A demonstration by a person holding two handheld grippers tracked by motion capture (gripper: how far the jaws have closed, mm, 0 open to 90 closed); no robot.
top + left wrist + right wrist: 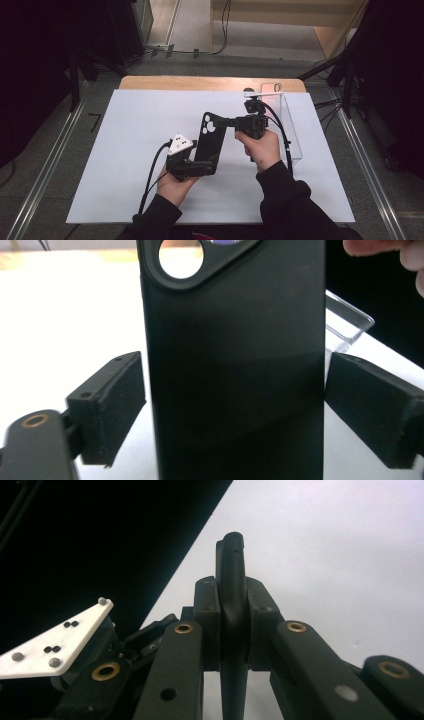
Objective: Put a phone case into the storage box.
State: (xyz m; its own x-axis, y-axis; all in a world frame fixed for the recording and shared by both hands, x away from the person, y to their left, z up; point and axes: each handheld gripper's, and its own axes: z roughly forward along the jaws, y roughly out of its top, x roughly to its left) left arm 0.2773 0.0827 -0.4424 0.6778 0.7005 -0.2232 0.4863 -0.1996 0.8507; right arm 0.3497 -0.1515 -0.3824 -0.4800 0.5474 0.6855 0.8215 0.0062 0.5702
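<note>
White table mat (125, 165) on wooden table | black phone case (210, 142) held above mat, no legible writing seen | right gripper (227, 121) pinched on case's top edge | left gripper (197, 167) spread, case between pads (112, 405), untouched | clear case (290, 125) at right.

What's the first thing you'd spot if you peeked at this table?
A black phone case held up over the middle of the white table. The right gripper pinches its top edge tight, while the left gripper has its pads on either side of the bottom end without quite pressing. A clear plastic box sits at the table's right edge.
</note>
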